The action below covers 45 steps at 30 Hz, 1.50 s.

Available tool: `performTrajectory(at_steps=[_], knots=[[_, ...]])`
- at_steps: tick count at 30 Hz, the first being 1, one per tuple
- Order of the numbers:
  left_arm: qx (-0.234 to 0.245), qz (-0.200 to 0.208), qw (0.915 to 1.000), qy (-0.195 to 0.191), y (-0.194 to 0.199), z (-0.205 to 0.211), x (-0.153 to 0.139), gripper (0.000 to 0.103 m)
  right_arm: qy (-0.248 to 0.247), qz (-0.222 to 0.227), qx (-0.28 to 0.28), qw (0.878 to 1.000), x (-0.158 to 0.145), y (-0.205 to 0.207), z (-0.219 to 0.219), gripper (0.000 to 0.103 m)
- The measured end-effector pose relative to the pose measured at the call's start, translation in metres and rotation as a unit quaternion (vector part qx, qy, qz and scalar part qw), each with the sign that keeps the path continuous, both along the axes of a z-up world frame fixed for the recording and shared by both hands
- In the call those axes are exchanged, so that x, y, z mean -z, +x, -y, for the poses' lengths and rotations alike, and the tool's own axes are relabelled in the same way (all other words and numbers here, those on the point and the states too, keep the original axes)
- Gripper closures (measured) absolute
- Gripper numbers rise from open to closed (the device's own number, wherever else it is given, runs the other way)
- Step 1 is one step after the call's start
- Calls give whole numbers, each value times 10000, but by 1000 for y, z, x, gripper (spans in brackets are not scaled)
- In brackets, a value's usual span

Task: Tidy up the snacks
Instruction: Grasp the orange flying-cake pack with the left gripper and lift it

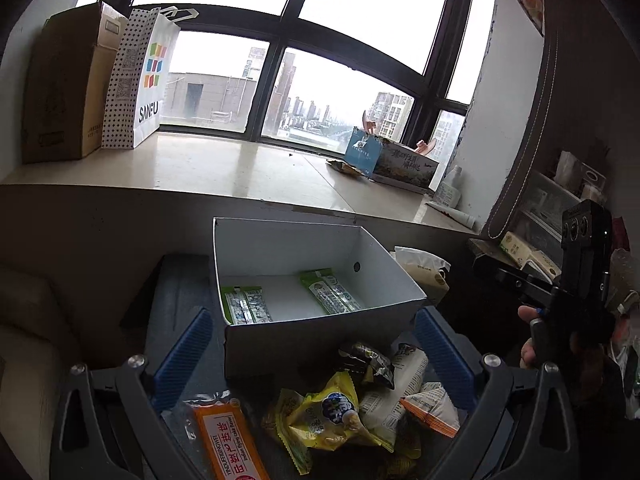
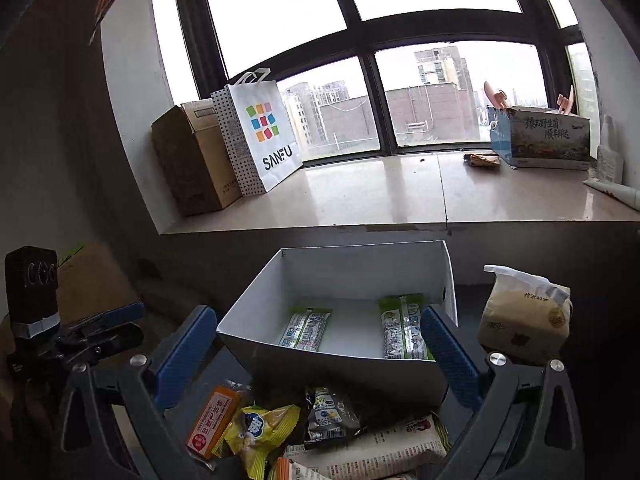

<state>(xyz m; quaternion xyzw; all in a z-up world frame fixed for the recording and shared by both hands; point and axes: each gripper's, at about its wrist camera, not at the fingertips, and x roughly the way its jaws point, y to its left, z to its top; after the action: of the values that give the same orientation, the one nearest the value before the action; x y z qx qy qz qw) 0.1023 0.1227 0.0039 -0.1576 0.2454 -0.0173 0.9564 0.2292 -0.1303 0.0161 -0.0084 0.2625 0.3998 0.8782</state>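
Crinkly foil snack packets (image 1: 340, 412) lie heaped beside my white box (image 1: 320, 336); light, slippery, best pinched at sealed ends. Both fingers spread, empty.

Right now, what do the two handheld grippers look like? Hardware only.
Both match: the left gripper and right gripper each have dark grey angular linkage arms with silver round pivot bolts and blue ribbed finger pads. From the opposite camera, each carries a black boxy module on top; the left's has a silver-grey band at its base. A bare hand grips the right one; no cables visible.
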Motion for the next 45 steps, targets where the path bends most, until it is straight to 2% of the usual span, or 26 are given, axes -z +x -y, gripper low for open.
performTrajectory(at_steps=[5,10,14,19,22,26,31,35,39,42,44,45], knots=[[-249,147,9989,370,-57,20,1,0,-169,595,-154,9980,4,-61,20,0],[-485,-186,9983,280,-95,17,24,0,-180,788,-162,9966,15,-114,51,0],[-663,-557,9960,219,-104,9,49,0,-414,856,-83,9954,29,-139,67,0],[-818,-1035,9910,214,-86,6,79,0,-575,773,-8,9953,41,-146,73,0],[-848,-1379,9857,462,-68,13,97,0,-642,767,0,9950,46,-148,71,0],[-985,-1928,9724,872,-47,16,128,0,-761,770,-36,9941,51,-150,66,0],[-1042,-2565,9563,941,-20,11,170,0,-852,742,-119,9935,58,-153,59,0],[-1069,-2746,9507,965,0,7,189,0,-966,766,-158,9922,62,-155,52,0],[-1197,-2764,9480,1029,16,6,191,0,-1009,699,-210,9922,68,-156,48,0],[-1280,-2798,9474,882,22,2,192,1,-1061,684,-241,9917,71,-157,44,0],[-1276,-2720,9494,919,21,4,189,8,-1090,695,-245,9913,73,-158,43,0],[-1224,-2650,9515,976,17,5,187,22,-1097,689,-238,9913,74,-158,43,0]])
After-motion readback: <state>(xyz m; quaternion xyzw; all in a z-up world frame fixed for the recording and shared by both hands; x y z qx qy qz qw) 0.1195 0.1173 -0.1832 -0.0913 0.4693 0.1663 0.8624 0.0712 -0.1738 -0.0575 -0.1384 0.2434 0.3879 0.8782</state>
